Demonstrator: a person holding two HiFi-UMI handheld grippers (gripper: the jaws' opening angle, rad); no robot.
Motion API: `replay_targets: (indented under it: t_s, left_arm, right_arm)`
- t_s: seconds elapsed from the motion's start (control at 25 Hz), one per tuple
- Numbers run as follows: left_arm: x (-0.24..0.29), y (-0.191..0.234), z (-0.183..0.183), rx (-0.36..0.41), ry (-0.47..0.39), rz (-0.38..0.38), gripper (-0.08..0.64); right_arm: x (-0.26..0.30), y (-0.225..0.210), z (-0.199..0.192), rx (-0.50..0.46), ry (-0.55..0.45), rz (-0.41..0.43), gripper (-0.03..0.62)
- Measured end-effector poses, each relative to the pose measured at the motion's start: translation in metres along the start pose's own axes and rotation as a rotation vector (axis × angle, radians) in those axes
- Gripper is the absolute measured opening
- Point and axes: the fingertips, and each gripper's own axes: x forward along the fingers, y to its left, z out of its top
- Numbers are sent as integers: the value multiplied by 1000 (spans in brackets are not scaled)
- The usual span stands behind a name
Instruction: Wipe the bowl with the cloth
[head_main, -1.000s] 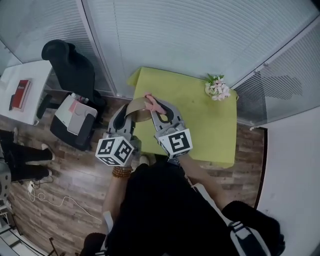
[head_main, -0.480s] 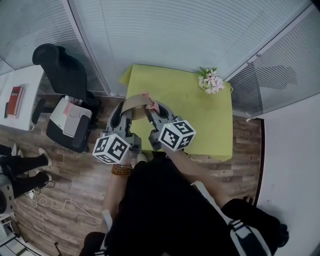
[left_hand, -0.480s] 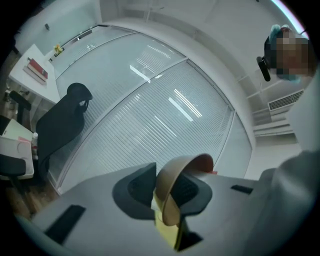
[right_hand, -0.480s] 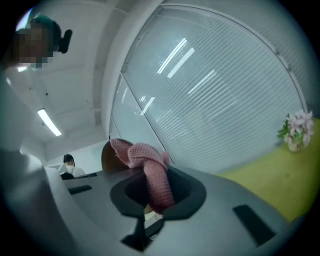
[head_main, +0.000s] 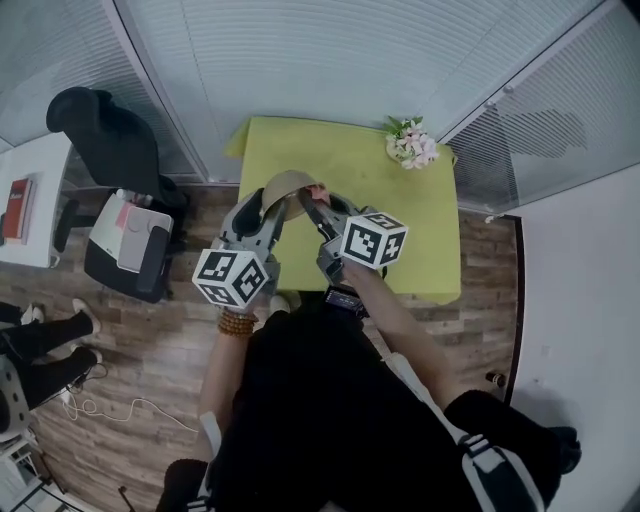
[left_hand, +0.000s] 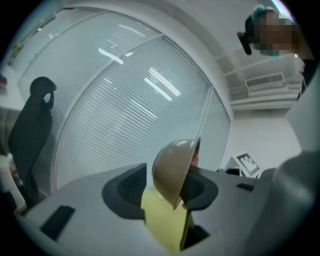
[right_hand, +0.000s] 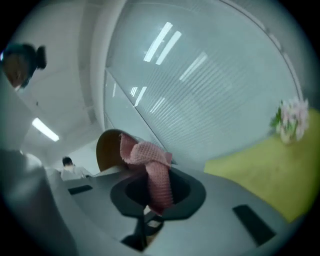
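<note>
A tan bowl (head_main: 283, 187) hangs on edge over the near left corner of the yellow-green table (head_main: 400, 215). In the left gripper view the bowl (left_hand: 172, 167) stands between the jaws of my left gripper (left_hand: 162, 192), its rim by the right jaw and a gap showing on the left side; these jaws have just been opening. My right gripper (right_hand: 155, 192) is shut on a pink knitted cloth (right_hand: 152, 170), whose bunched top lies against the bowl's inside (right_hand: 107, 147). From the head view, the left gripper (head_main: 262, 203) and the right gripper (head_main: 322, 208) flank the bowl.
A bunch of pale pink flowers (head_main: 410, 143) lies at the table's far right corner. Glass walls with blinds stand behind the table. To the left are a black office chair (head_main: 100, 130), a white and pink box (head_main: 125, 225), and a white desk with a red book (head_main: 15, 195).
The left jaws have spread apart around the bowl. The right gripper has rolled, its marker cube turned, and both grippers have sunk toward the table's near edge with bowl and cloth.
</note>
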Motion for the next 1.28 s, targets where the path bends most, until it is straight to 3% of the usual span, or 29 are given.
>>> replay_targets:
  t_s: [0.16,0.28,0.36,0.4,0.52,0.64,0.76,0.84,0.96,1.28]
  left_arm:
    - [15,-15,-13,381,165,27,221]
    - [22,-31,-12,503,179,5,221]
    - [26,-34,-15,532,200,1,193]
    - [26,-33,-17,545,213,5,138]
    - [22,-28,-20,508,227,13,93]
    - [16,-24,-12,396,189,9,78]
    - [12,-19,-3,262,119,10,80]
    - [8,-15,2,176,77,14,81]
    - [4,-11,9,109,32,22,92]
    - [-2,-8,14,-182,-87,-61,92]
  right_arm:
    - [-23,6,31,-651,1,-163,20]
    - [-27,27,32,-1144,44,-266,20]
    - [-27,38,31,-1329,50,-309,20]
    - [-27,41,31,-1389,51,-325,20]
    - [-25,48,26,-1483,52,-343,20]
    - [-24,55,25,-1447,12,-326,20]
    - [-20,61,30,-1332,-42,-289,18]
    - [-15,62,32,-1217,-59,-253,19]
    - [-9,58,32,-1036,-83,-196,18]
    - [-7,43,23,-426,-97,-33,17]
